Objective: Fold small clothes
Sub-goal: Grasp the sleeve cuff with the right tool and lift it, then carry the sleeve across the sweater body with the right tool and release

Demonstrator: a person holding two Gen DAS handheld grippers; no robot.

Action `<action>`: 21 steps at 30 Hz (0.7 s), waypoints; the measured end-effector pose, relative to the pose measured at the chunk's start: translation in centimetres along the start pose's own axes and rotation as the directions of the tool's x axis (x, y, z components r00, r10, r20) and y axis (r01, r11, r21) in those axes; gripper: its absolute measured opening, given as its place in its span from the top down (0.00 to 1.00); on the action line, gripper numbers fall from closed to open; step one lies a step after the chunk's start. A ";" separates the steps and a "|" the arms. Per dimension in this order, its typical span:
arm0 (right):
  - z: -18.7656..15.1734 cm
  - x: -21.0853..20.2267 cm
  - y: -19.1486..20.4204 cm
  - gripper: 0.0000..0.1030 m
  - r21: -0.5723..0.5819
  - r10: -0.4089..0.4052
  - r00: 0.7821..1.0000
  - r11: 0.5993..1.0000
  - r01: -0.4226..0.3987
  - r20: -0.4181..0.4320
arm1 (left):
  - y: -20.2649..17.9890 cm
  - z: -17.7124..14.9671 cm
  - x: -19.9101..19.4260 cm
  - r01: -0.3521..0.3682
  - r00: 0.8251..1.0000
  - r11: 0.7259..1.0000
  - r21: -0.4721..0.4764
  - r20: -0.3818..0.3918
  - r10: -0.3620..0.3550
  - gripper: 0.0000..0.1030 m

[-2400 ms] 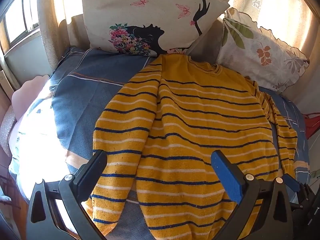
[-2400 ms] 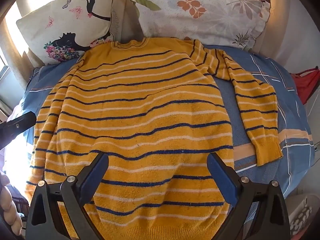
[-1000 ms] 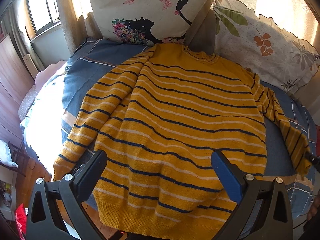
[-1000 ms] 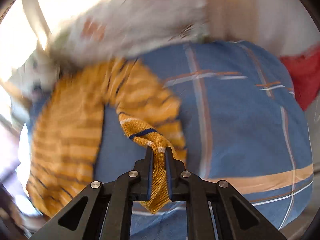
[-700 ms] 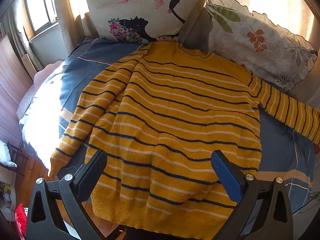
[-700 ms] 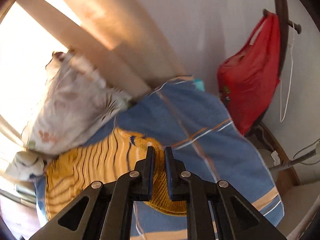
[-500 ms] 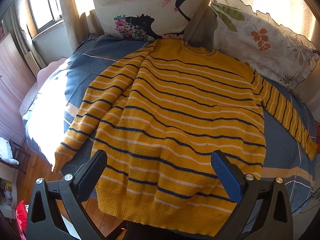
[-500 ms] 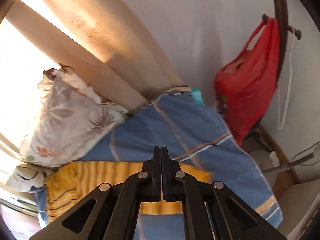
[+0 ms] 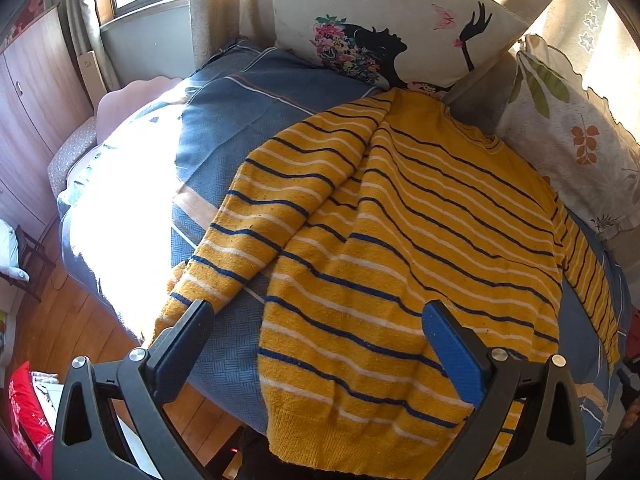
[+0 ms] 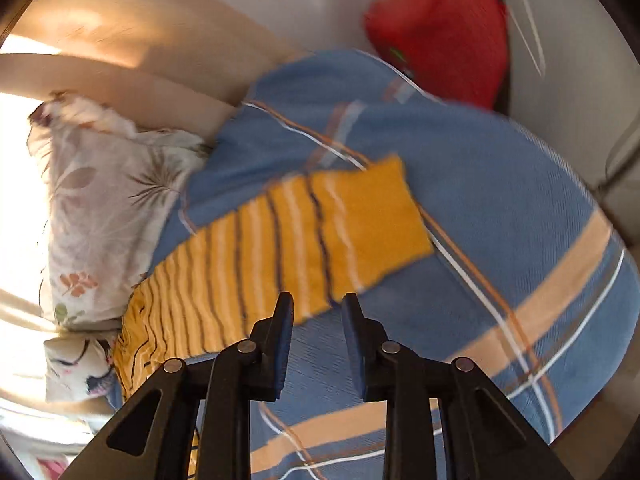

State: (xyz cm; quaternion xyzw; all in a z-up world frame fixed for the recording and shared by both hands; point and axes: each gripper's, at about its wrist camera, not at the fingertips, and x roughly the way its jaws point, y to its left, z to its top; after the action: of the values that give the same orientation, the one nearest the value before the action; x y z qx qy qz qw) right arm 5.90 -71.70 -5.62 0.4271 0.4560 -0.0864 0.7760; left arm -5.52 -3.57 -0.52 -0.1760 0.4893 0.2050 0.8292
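A yellow sweater [image 9: 400,248] with dark blue and white stripes lies flat on the blue plaid bed cover [image 9: 240,128]. Its left sleeve [image 9: 248,236] runs down toward the bed's front edge. My left gripper [image 9: 316,340] is open and empty above the sweater's hem. In the right wrist view the right sleeve [image 10: 320,232] lies stretched out flat on the cover [image 10: 520,208], its cuff pointing right. My right gripper [image 10: 316,320] is open and empty, just in front of the sleeve's lower edge, not touching it.
Two pillows lean at the head of the bed: one with a woman's silhouette [image 9: 384,28], one with leaves [image 9: 576,136]. A red bag [image 10: 440,28] hangs by the wall on the right. Wooden floor [image 9: 80,328] and a cabinet [image 9: 36,92] lie left of the bed.
My right gripper, shut on the right sleeve's cuff a second ago, pulled the sleeve outward, let it go and opened. The sleeve now lies flat. My left gripper shifted left, staying open.
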 end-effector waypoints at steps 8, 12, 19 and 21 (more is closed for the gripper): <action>0.1 3.0 -3.5 0.71 0.185 0.054 0.997 0.981 -0.063 0.053 | -2.0 0.4 -0.5 -0.013 1.000 0.995 0.103 0.010 0.012 0.00; 1.1 2.8 -1.9 0.94 0.132 -0.002 0.996 0.991 -0.011 0.094 | -1.5 0.5 -0.6 -0.022 1.000 0.994 0.106 0.012 0.021 0.00; -1.3 -0.6 11.4 0.94 -0.265 -0.031 0.984 0.961 0.078 0.177 | 2.8 1.4 0.5 -0.015 1.000 1.000 0.000 -0.013 0.015 0.00; -3.4 -0.5 16.4 0.94 -0.374 0.027 0.988 0.927 0.031 0.149 | 4.1 1.9 1.0 -0.009 1.000 1.000 -0.020 -0.015 0.008 0.00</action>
State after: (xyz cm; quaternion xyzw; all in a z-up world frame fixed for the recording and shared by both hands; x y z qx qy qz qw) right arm 12.08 -59.11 3.60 0.2624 0.4042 -0.0305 0.8757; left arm -5.75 1.00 -0.88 -0.1837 0.4942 0.2120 0.8228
